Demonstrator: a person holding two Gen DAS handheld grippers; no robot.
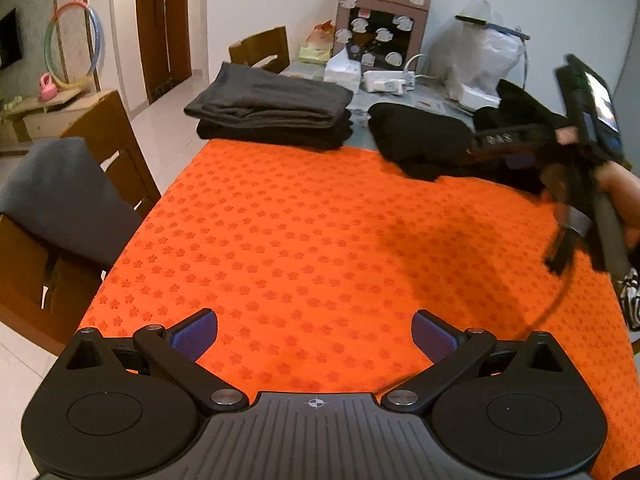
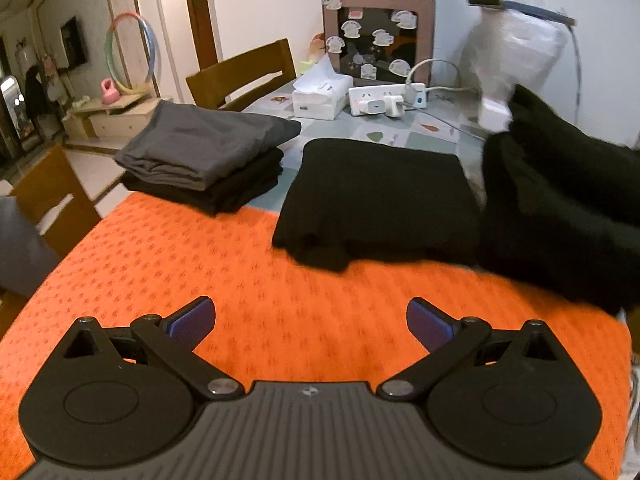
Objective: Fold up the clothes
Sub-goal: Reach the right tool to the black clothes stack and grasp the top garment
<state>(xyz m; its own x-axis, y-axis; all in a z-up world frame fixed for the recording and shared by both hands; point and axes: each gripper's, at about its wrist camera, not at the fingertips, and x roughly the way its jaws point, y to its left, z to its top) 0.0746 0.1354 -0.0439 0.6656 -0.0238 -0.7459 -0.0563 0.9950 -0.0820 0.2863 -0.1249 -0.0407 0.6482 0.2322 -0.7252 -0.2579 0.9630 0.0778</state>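
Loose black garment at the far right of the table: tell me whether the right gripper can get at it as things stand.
Probably yes. The right gripper is open and empty, only bare orange cloth lies ahead, and the loose black garment sits just beyond, right of the folded black garment.

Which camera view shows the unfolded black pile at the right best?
The right wrist view: the unfolded black pile fills its right side, unobstructed. In the left wrist view the right gripper covers most of it.
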